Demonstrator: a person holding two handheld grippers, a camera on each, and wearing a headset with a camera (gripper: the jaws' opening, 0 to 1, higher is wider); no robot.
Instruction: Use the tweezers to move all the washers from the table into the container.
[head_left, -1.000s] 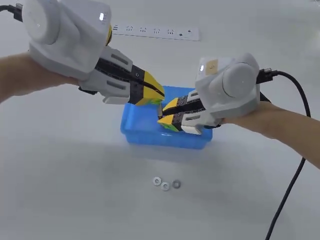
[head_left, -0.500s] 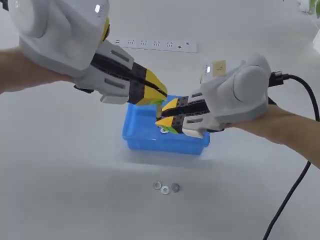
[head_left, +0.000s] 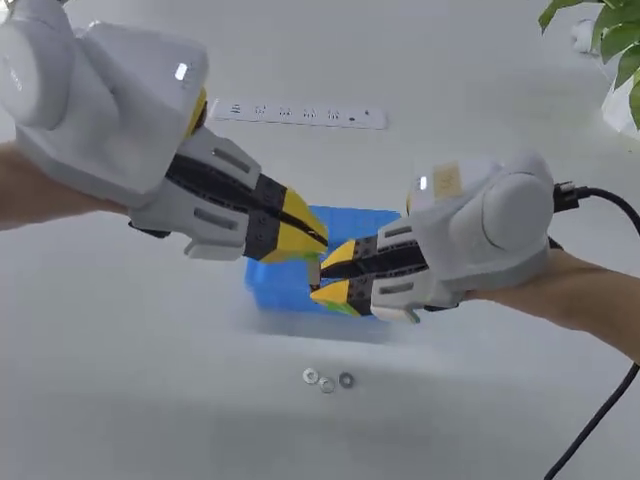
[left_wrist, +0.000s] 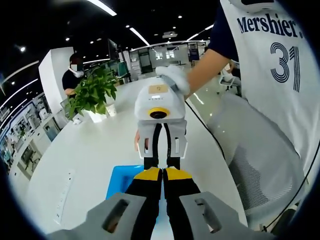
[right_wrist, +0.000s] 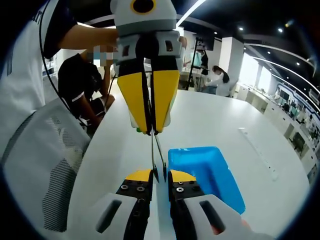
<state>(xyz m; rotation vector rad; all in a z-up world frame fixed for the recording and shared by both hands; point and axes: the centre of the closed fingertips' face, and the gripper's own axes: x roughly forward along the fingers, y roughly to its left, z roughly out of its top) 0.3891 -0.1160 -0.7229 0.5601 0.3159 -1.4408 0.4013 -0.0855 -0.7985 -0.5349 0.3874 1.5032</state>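
Three small metal washers (head_left: 327, 380) lie together on the white table, just in front of the blue container (head_left: 278, 283). My left gripper (head_left: 318, 238) and right gripper (head_left: 316, 283) meet tip to tip over the container's front part. In the right gripper view, thin metal tweezers (right_wrist: 156, 152) run from the shut yellow jaws of the left gripper (right_wrist: 150, 131) down between the tips of the right gripper (right_wrist: 160, 176), which are closed on the prongs. In the left gripper view, the left gripper (left_wrist: 163, 172) is shut and faces the right gripper (left_wrist: 160, 165).
A white power strip (head_left: 300, 113) lies at the back of the table. A potted plant (head_left: 600, 40) stands at the far right corner. A black cable (head_left: 600, 420) trails from the right gripper. People sit at the table's far end in the right gripper view.
Both grippers have come nearer to me, from above the container's inside to its front part, still tip to tip. The washers have not moved. The head camera has shifted.
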